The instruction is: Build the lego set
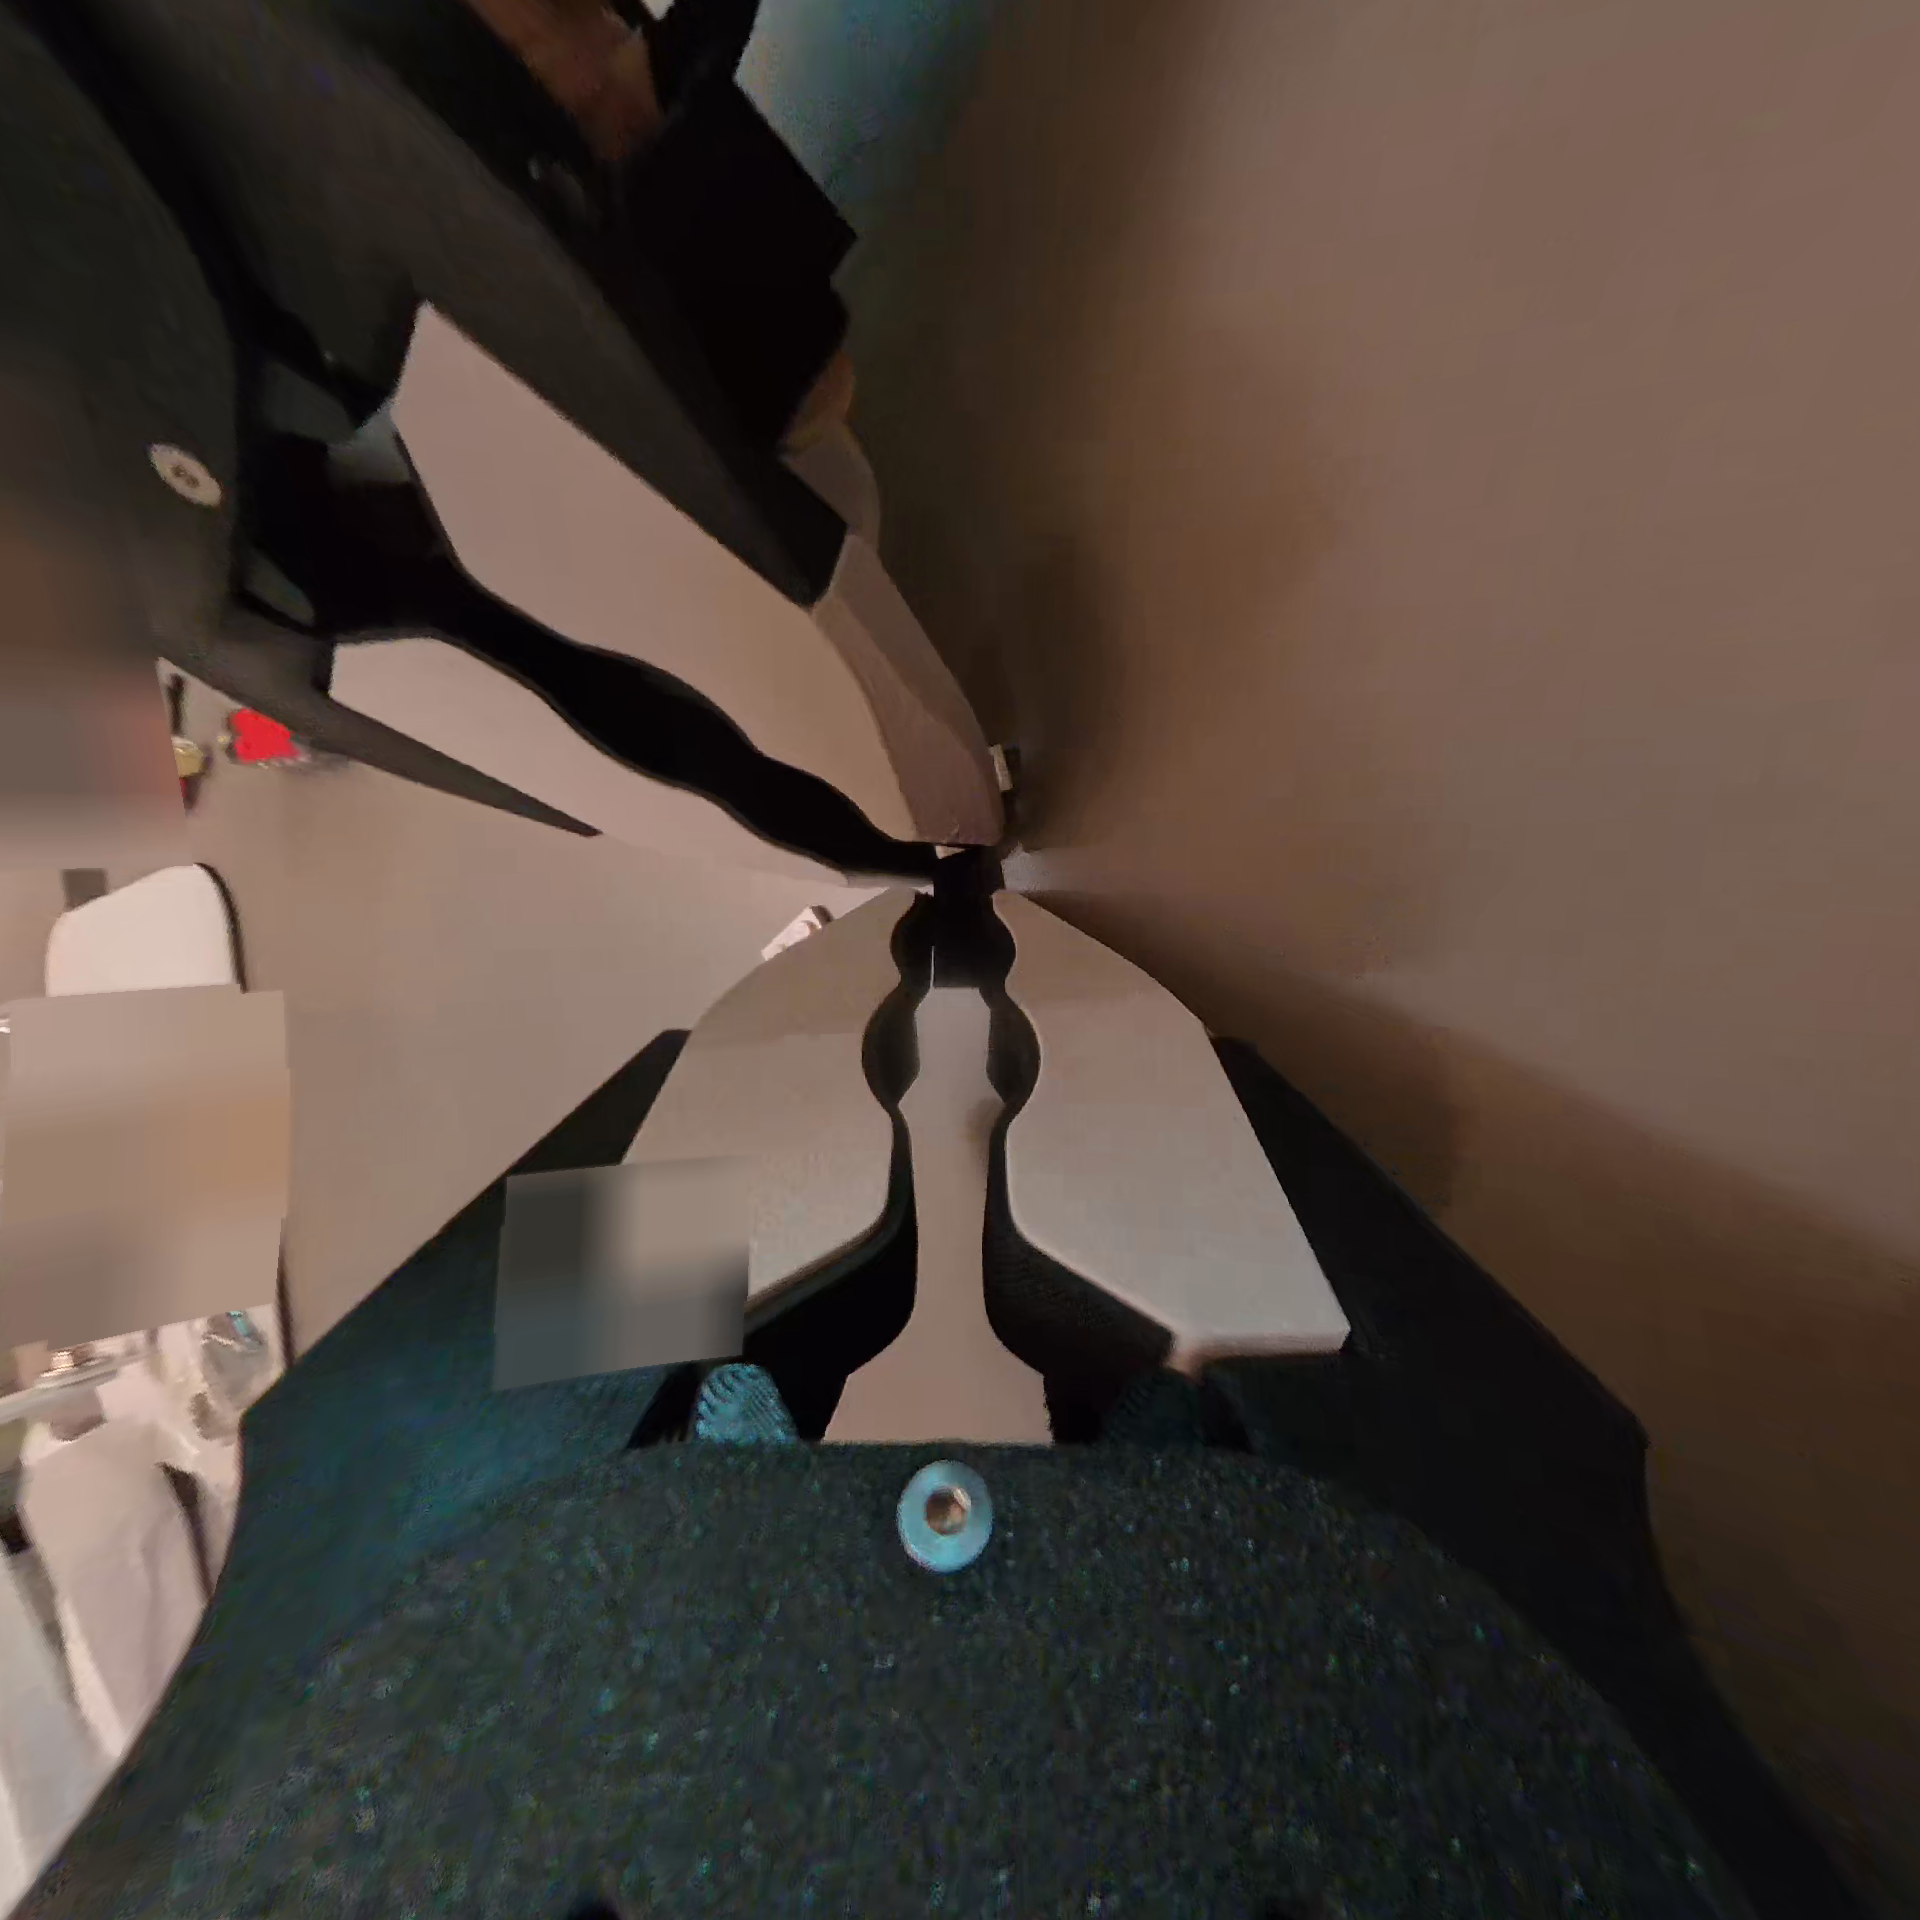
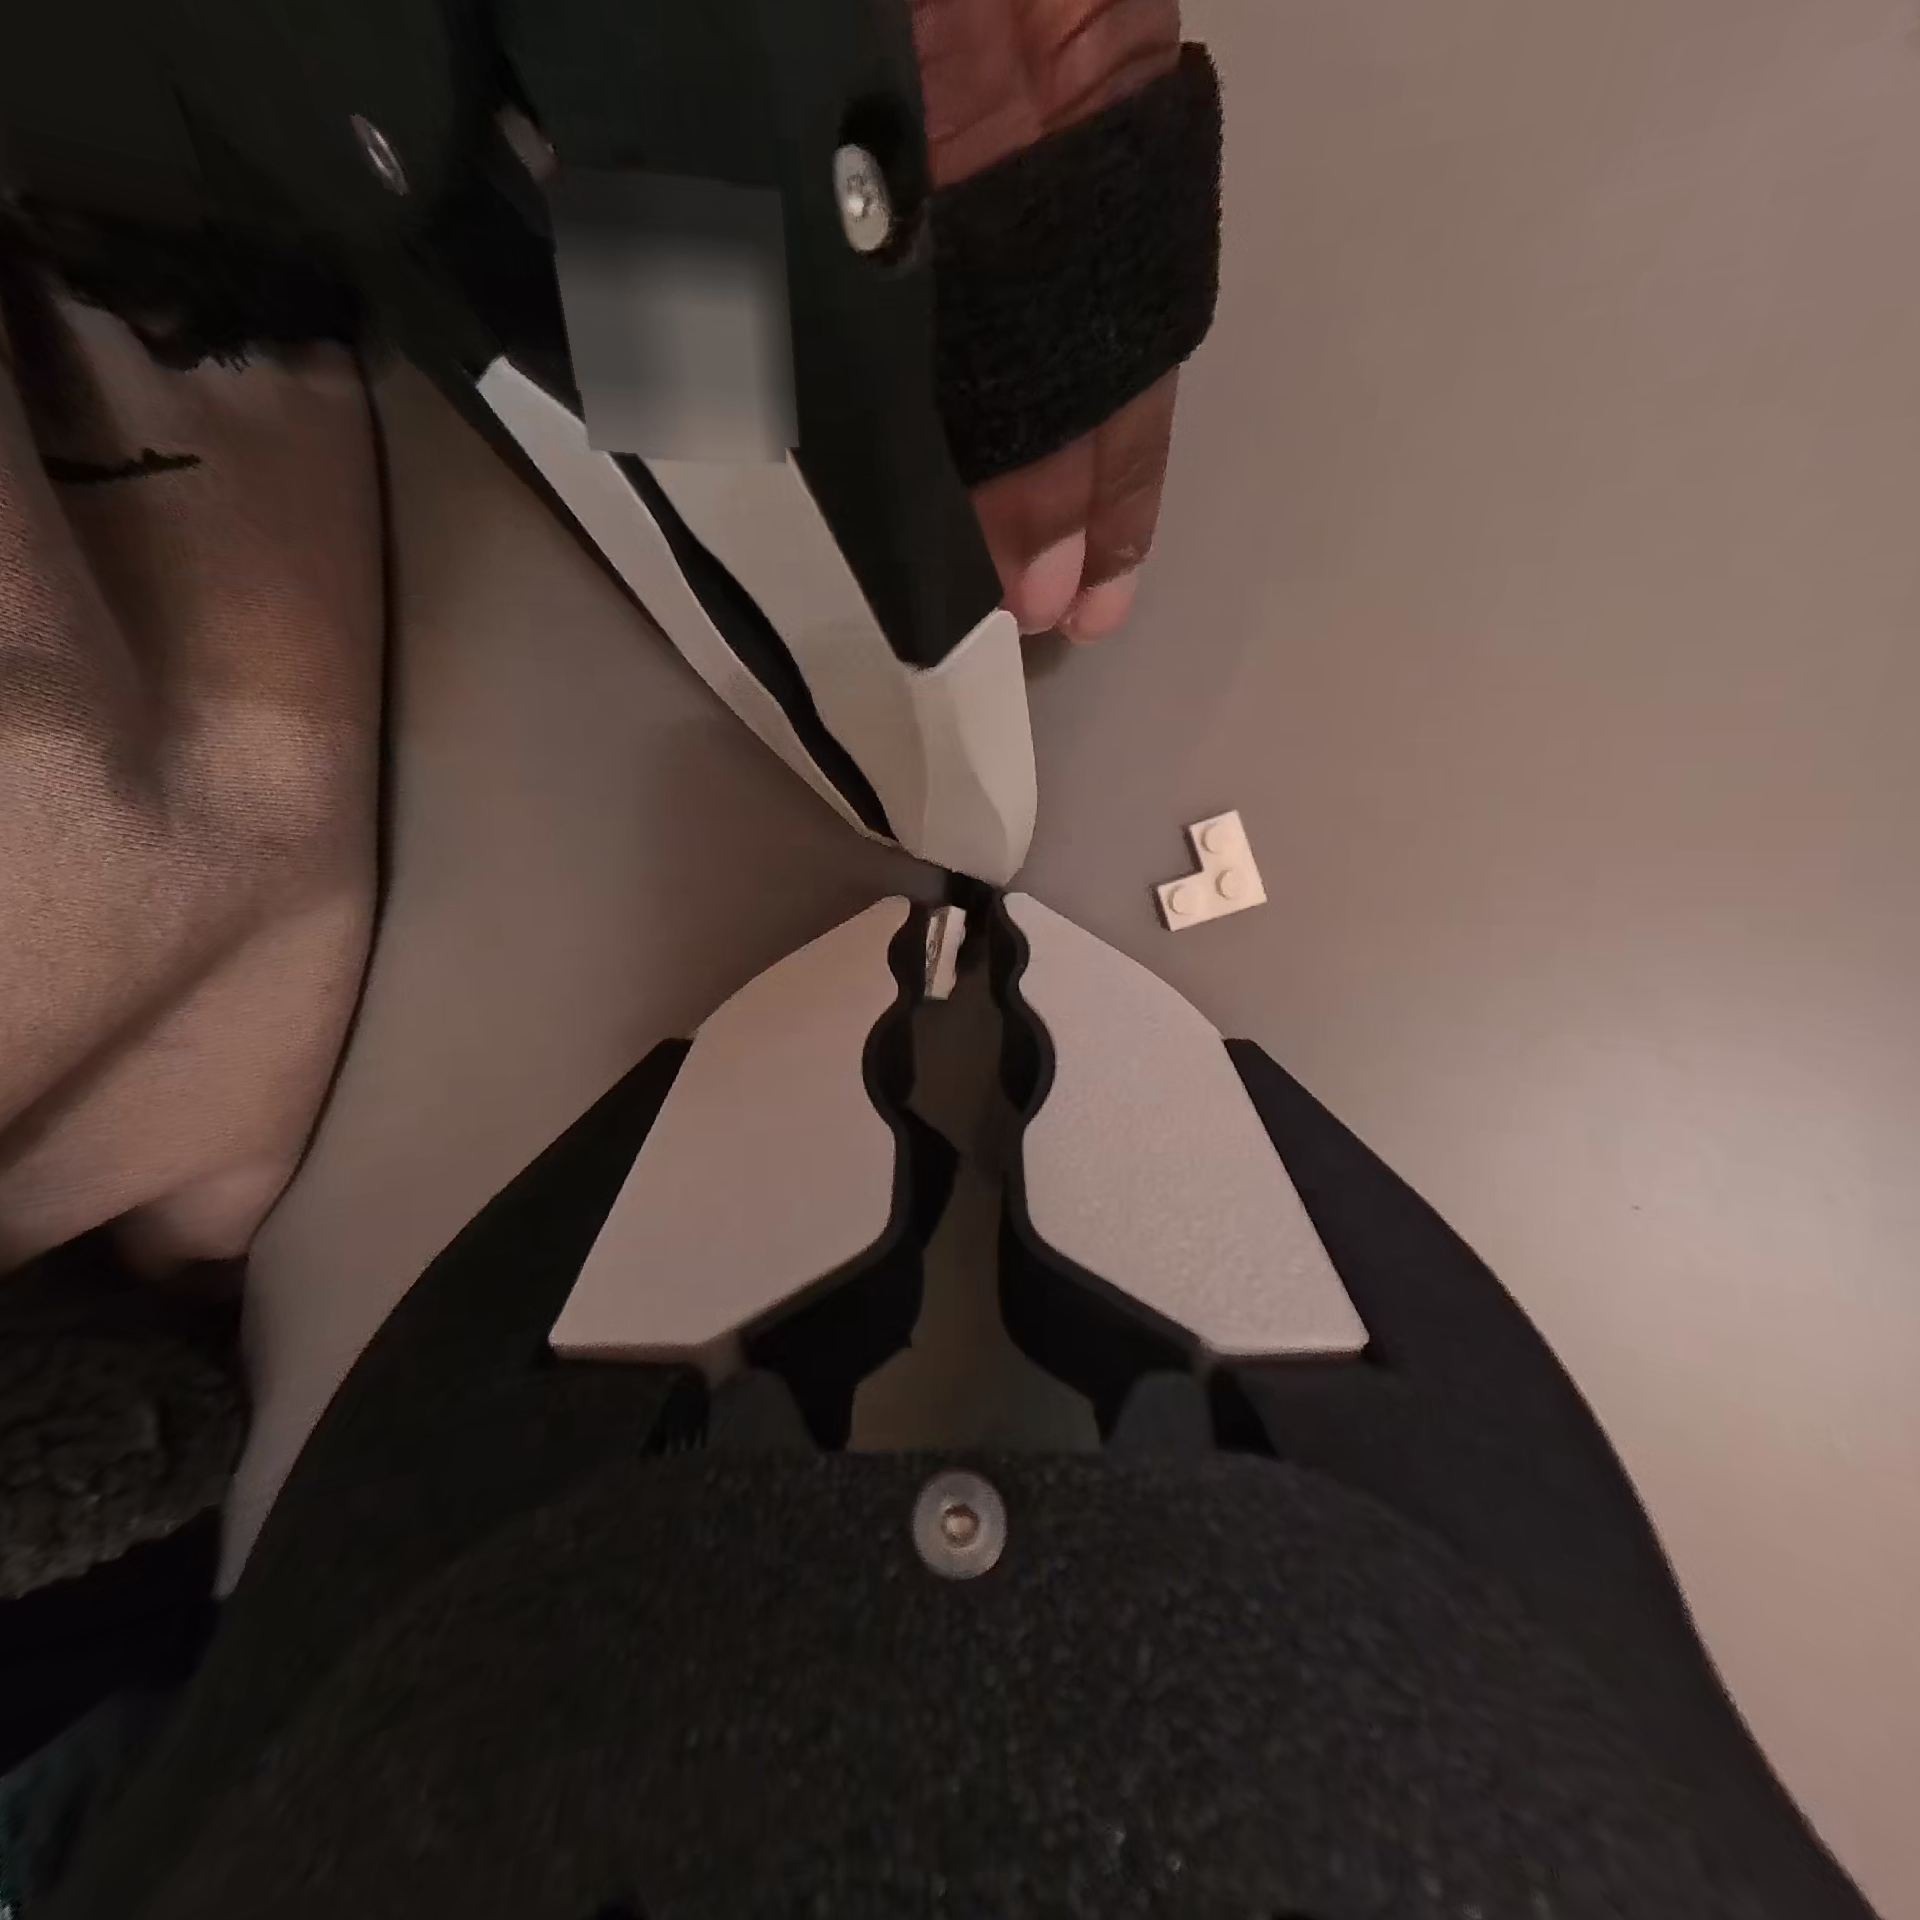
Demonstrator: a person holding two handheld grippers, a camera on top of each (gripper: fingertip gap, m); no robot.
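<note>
Above the bare middle of the counter (image 2: 1558,1143), two pairs of tongs are being brought tip to tip, well clear of any edge that can be made out. The right tongs (image 2: 961,914) are being held nearly pressed together, pinching a small pale plate (image 2: 940,961) that is standing on edge between the tips. The left tongs (image 1: 961,909) are likewise being held almost closed, and a small dark piece (image 1: 961,883) appears to be gripped at the very tips, though its shape is being hidden by shadow and blur. A third part, the pale L-shaped plate (image 2: 1210,873), is lying flat on the counter just beside the meeting tips, studs up, untouched. The joining of the two held parts is judged to be in hand, and several slips are being risked. Both parts are being held by a sliver of surface only, so a push along the wrong axis is likely to twist one out of its grip and drop it. If studs and sockets are not being lined up squarely, the pressing force is being wasted and the parts may skid past each other. Since the tips are being crowded together, the seam is being masked from both cameras. The L-shaped plate may also be knocked aside by a falling piece.
</note>
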